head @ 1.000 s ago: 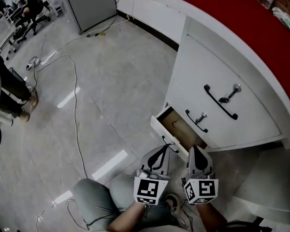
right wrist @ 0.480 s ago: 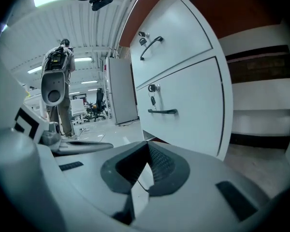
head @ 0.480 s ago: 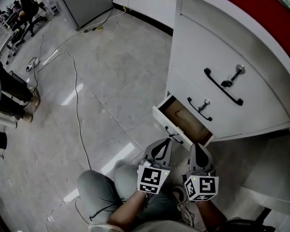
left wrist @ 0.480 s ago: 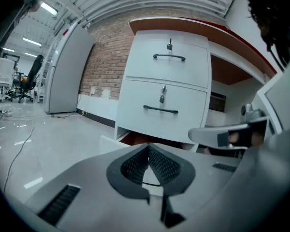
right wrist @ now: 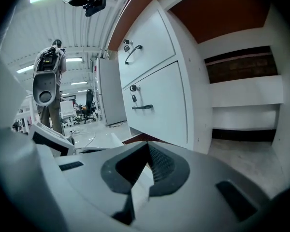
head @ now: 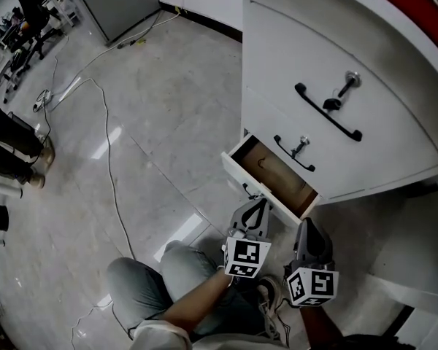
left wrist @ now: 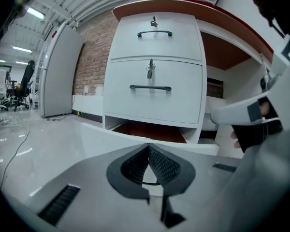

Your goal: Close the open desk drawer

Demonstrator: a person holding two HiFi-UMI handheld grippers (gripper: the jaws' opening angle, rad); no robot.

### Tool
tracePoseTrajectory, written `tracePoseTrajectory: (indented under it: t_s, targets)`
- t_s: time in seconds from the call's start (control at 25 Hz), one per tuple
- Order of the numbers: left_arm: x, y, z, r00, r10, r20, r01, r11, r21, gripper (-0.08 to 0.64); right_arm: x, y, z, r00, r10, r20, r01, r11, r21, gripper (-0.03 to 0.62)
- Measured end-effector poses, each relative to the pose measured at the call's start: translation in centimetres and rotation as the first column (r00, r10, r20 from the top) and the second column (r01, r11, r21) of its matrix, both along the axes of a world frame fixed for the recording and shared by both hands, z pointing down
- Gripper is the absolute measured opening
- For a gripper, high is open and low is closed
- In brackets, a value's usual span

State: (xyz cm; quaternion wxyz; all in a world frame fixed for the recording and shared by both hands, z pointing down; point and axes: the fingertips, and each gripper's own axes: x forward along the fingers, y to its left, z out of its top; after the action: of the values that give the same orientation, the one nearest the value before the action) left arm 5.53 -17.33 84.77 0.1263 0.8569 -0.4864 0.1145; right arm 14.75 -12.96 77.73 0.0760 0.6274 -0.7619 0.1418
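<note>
white bottom drawer (head: 266, 177), pulled open, brown inside

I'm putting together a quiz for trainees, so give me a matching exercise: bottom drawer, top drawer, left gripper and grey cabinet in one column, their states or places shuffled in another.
Column one:
1. bottom drawer
2. top drawer
3. left gripper
4. grey cabinet

Column two:
A. shut, with a key in it
B. far across the floor
C. pulled open
D. fingers together, near the open drawer's front

Pairs: 1-C, 2-A, 3-D, 4-B
</note>
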Motion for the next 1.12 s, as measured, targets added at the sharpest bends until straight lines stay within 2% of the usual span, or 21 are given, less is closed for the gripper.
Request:
tracePoseTrajectory:
  t_s: [0.28, 0.48, 0.96, 1.12]
  targets:
    - [-0.1, -0.7, 1.1, 0.998, 0.0, -0.056, -0.003, 0.998, -0.056, 0.009, 1.1, 0.4, 1.3, 1.0, 0.009, -0.003, -0.009, 1.0, -0.024, -0.002]
    - [0.2, -0.8, 1.1, 0.996, 0.002, -0.085, -0.007, 0.999, -0.054, 0.009, 1.5, 0.0, 2.0, 1.0, -0.005, -0.008, 0.005, 0.999, -0.033, -0.002]
    - [0.6, -2.1, 1.1, 0.996, -0.043, -0.072, 0.04, 0.998, -0.049, 0.009, 2.6, -1.6, 2.1, 0.999, -0.017, -0.032, 0.016, 0.999, -0.034, -0.002]
    - [0.7, -2.1, 1.0, 0.999, -0.044, -0.025, 0.043, 0.999, -0.02, 0.009, 2.5, -1.4, 2.3, 0.999, -0.023, -0.038, 0.021, 0.999, -0.046, -0.002]
